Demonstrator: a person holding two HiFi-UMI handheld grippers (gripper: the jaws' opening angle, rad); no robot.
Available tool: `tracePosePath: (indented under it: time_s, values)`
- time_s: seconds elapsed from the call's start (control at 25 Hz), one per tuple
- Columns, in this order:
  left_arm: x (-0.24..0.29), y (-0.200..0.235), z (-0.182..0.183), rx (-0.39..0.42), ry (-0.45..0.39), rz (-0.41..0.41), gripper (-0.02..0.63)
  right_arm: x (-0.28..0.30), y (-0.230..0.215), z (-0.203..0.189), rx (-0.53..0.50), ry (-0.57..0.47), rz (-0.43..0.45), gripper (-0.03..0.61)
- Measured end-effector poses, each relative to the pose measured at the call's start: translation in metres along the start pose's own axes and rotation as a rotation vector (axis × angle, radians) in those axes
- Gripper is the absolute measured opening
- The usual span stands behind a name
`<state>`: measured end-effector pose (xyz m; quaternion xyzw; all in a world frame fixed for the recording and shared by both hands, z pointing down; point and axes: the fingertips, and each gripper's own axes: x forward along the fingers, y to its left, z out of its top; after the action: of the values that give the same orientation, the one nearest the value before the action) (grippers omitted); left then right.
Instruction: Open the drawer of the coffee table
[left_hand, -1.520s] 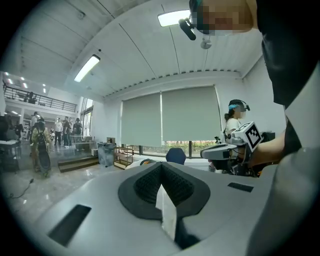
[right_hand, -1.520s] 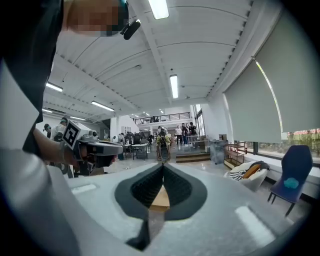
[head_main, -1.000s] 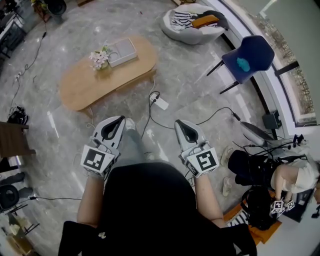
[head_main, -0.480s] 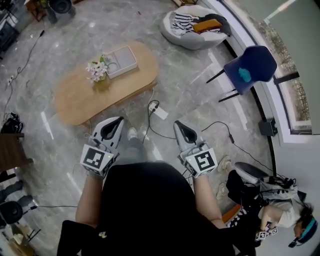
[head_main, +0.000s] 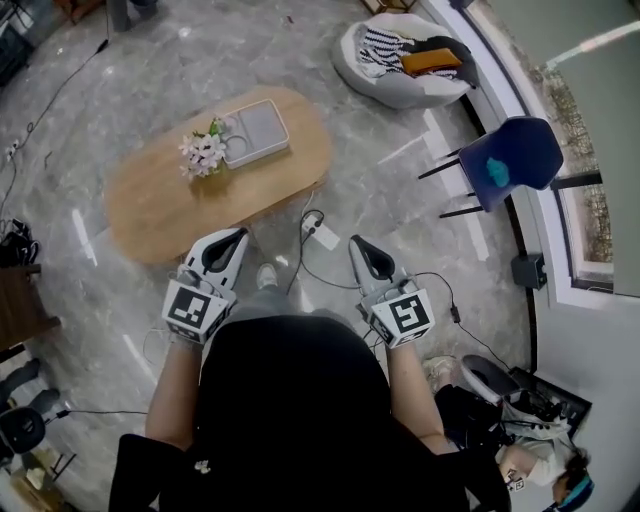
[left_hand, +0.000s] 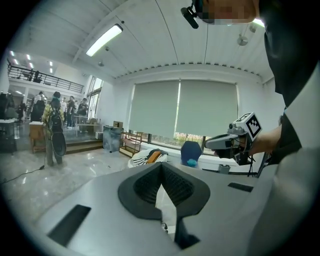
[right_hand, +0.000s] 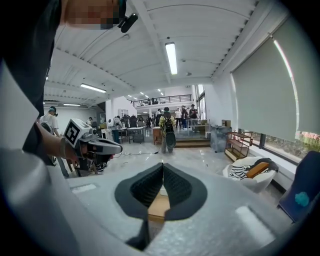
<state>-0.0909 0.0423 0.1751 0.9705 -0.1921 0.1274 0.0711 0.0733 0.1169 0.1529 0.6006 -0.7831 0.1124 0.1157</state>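
Ahead and to the left on the marble floor, well apart from both tools: the oval wooden coffee table, with a bunch of flowers and a grey tray on top. No drawer front or pull to be made out from above — probably tucked under the top along one long side. Nearer, the left gripper, pads pressed together on nothing, pointed toward the table. Between the tools, a white power strip with its cable, lying by the table's near end. Then the right gripper, likewise clenched and empty. Likely a stiff, fairly light wooden drawer on runners. Best taken at the middle of its front, by handle or underside lip, and drawn straight and level to avoid jamming — gently, given the flowers above. Must part the jaws first.
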Motion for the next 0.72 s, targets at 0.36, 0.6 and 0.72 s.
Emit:
tracePosePath:
  time_s: [0.36,0.6,0.72]
  values:
    - [0.006,0.055,-0.025,-0.054,0.053,0.074,0.006,0.066,-0.016,-0.003,-0.016,0.081,0.059,-0.002]
    - [0.016,0.074,-0.056,-0.111,0.108,0.142,0.006,0.101,-0.033,-0.018,-0.061,0.141,0.119,0.0]
    - [0.023,0.076,-0.072,-0.14,0.143,0.179,0.006,0.113,-0.046,-0.031,-0.067,0.174,0.16,0.0]
